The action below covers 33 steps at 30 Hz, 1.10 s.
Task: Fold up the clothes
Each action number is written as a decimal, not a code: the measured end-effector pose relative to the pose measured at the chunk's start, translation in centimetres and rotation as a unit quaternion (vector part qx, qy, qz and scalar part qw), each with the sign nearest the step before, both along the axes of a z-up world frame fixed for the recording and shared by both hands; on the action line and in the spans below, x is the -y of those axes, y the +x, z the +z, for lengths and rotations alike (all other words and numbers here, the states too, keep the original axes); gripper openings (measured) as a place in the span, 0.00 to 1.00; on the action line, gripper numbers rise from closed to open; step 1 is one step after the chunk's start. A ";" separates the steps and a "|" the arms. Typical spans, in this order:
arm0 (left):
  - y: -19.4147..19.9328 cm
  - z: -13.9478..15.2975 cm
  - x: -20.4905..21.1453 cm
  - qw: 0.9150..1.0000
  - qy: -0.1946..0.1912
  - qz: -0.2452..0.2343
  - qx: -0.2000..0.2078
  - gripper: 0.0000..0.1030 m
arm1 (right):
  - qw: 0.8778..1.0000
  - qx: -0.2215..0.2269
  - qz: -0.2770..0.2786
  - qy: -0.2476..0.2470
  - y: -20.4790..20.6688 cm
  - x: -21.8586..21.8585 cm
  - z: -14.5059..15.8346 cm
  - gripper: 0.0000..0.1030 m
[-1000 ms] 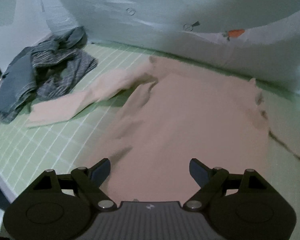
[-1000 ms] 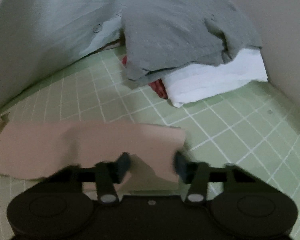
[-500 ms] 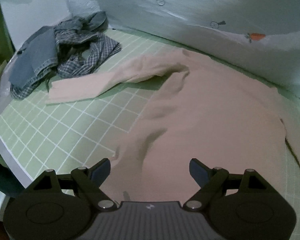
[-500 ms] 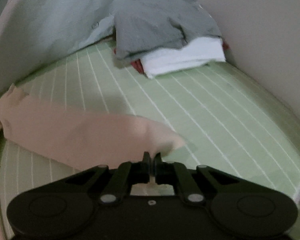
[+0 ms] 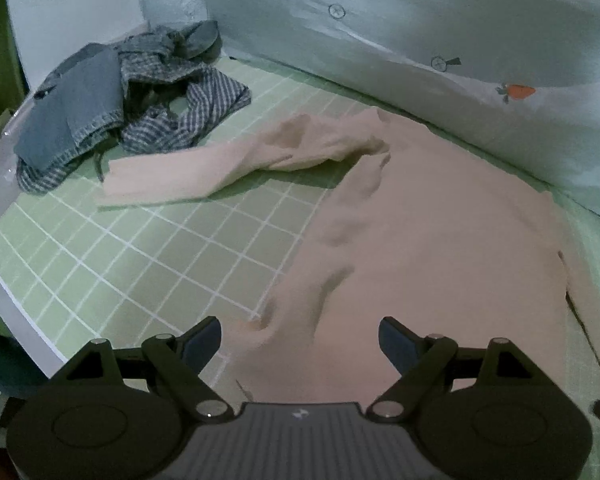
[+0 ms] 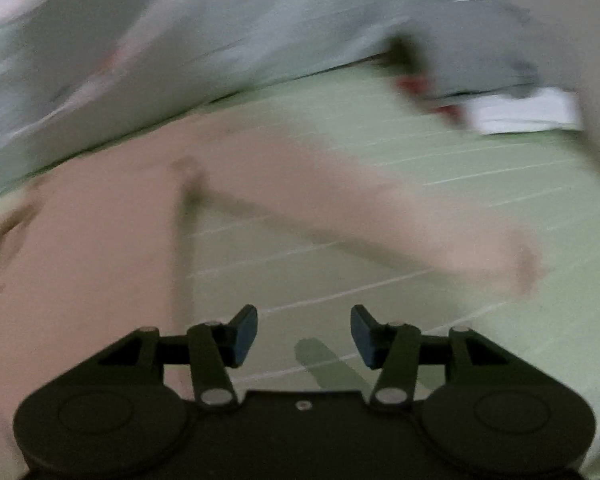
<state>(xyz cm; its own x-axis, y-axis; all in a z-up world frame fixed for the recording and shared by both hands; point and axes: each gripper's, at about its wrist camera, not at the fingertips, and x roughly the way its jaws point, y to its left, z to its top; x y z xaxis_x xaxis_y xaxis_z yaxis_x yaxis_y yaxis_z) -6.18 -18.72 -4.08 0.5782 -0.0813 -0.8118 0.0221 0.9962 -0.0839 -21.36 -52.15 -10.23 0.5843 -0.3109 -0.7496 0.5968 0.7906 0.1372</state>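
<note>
The right gripper point(image 6: 304, 334) is opening with nothing between its fingers; the left gripper point(image 5: 300, 344) is hanging wide open, empty. The loose sleeve point(image 5: 204, 172) may bunch if dragged. The pink shirt point(image 5: 420, 240) is lying rumpled, spread on the green mat point(image 5: 140, 260).

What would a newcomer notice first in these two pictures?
First the big pink shirt, spread flat over the green checked mat, one sleeve stretched toward the crumpled heap of blue clothes at the far left corner. In the blurred right view, a folded stack sits at the far right.
</note>
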 end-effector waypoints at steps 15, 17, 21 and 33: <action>-0.2 -0.7 -2.9 0.999 0.031 -0.007 0.006 0.84 | 0.995 -0.027 0.091 0.028 2.3 -4.6 -1.6 0.48; 1.1 -1.0 -2.4 0.999 0.022 -0.029 0.008 0.84 | 0.995 -0.032 0.095 0.023 1.9 -4.9 -1.6 0.48; 4.0 -3.0 -0.8 0.997 0.019 -0.077 0.000 0.84 | 0.994 -0.045 0.101 0.020 1.4 -5.5 -1.5 0.48; 5.0 -5.3 -1.5 0.984 -0.040 -0.133 -0.115 0.08 | 0.990 -0.057 0.125 0.045 2.0 -7.1 -0.1 0.05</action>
